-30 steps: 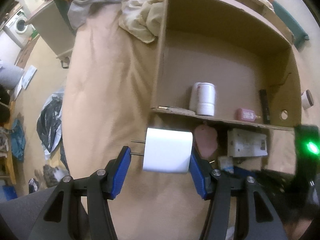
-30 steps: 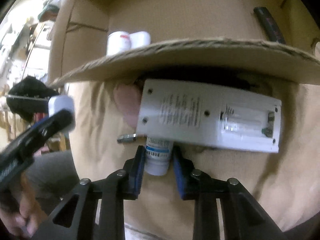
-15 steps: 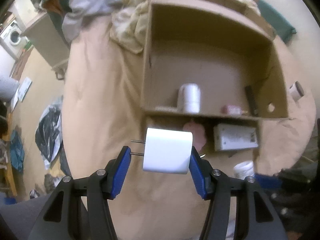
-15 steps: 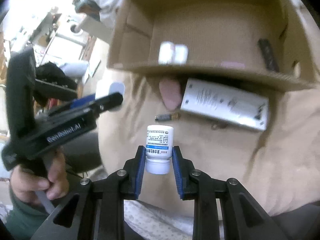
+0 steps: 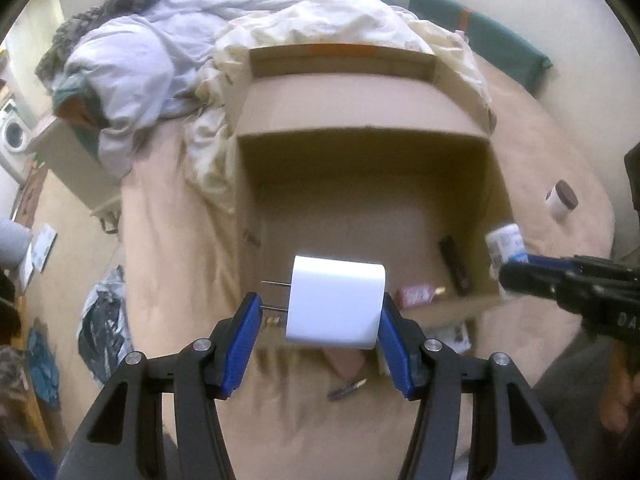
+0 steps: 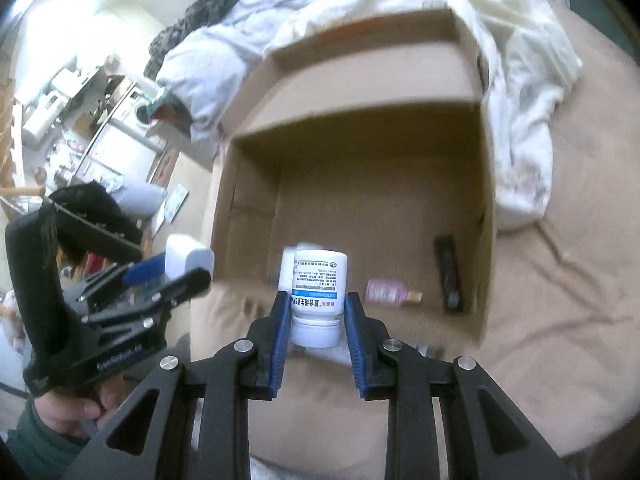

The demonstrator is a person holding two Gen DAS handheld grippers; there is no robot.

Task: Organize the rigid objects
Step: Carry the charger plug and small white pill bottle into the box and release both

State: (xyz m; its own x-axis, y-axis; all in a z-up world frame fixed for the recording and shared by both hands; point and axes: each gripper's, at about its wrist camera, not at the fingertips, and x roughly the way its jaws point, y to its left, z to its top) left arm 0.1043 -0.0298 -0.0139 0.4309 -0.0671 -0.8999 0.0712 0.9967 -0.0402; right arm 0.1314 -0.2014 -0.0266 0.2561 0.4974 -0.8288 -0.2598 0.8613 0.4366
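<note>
My left gripper [image 5: 320,310] is shut on a white wall charger [image 5: 336,304], whose prongs point at the left pad. It hangs over the near edge of an open cardboard box [image 5: 360,136] on the bed. In the right wrist view, my right gripper [image 6: 316,320] is shut on a white pill bottle [image 6: 318,288] with a blue-banded label, also above the box's [image 6: 360,120] near edge. A pink item [image 6: 386,292], a black remote [image 6: 448,272] and a white container [image 6: 285,268] lie in the box. The left gripper [image 6: 172,280] shows at the left, held by a hand.
A white jar with a brown lid [image 5: 560,200] lies on the tan bed right of the box. A small metal piece [image 5: 346,388] and a pink object [image 5: 348,360] lie in front of the box. Crumpled bedding [image 5: 280,20] is piled behind it.
Both grippers have risen and now look down into the box. The right one lifted the pill bottle off the bed, away from the flat white device. The charger stays gripped.
</note>
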